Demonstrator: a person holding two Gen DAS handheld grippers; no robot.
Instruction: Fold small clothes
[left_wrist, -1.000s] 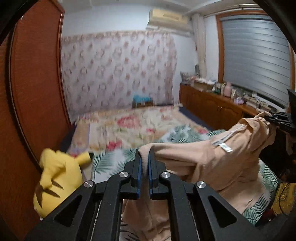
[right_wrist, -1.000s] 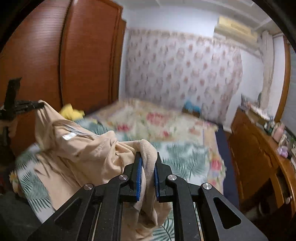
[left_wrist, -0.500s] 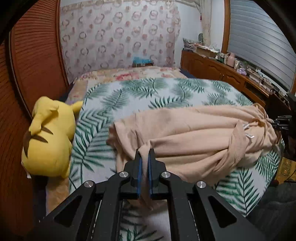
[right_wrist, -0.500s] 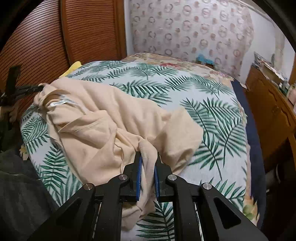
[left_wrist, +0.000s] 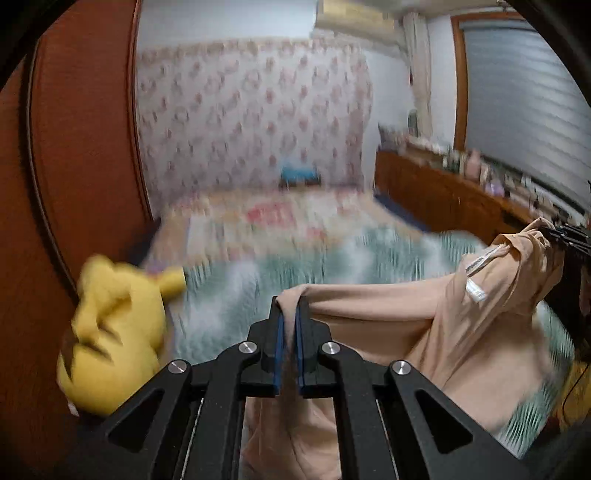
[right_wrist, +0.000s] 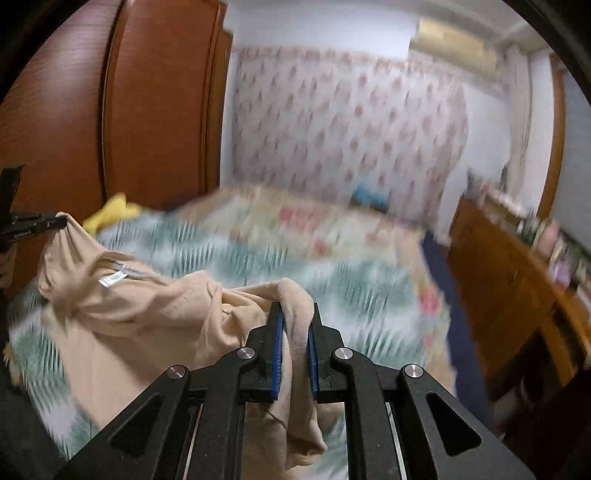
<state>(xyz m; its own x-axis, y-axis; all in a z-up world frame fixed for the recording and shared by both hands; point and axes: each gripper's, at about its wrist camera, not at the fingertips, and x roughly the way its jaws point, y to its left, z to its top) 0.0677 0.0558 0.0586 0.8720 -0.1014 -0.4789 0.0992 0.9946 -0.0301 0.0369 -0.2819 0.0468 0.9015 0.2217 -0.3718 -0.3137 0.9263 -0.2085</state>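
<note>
A beige garment (left_wrist: 461, 332) hangs stretched in the air between my two grippers, above the bed with the palm-leaf sheet (left_wrist: 258, 280). My left gripper (left_wrist: 289, 314) is shut on one edge of it. My right gripper (right_wrist: 294, 317) is shut on the opposite edge, with cloth bunched between the blue pads. A white label shows near the neck (right_wrist: 112, 278). In the left wrist view the right gripper (left_wrist: 565, 236) is at the far right; in the right wrist view the left gripper (right_wrist: 33, 223) is at the far left. Both views are blurred by motion.
A yellow plush toy (left_wrist: 114, 343) lies at the bed's left edge beside the wooden wardrobe (left_wrist: 74, 147). A low wooden cabinet (left_wrist: 443, 195) with clutter runs along the right wall. A floral blanket (right_wrist: 314, 225) covers the far end of the bed.
Half a second ago the garment lay down on the sheet; now both grippers have lifted it off the bed again and the views tilt up toward the far wall.
</note>
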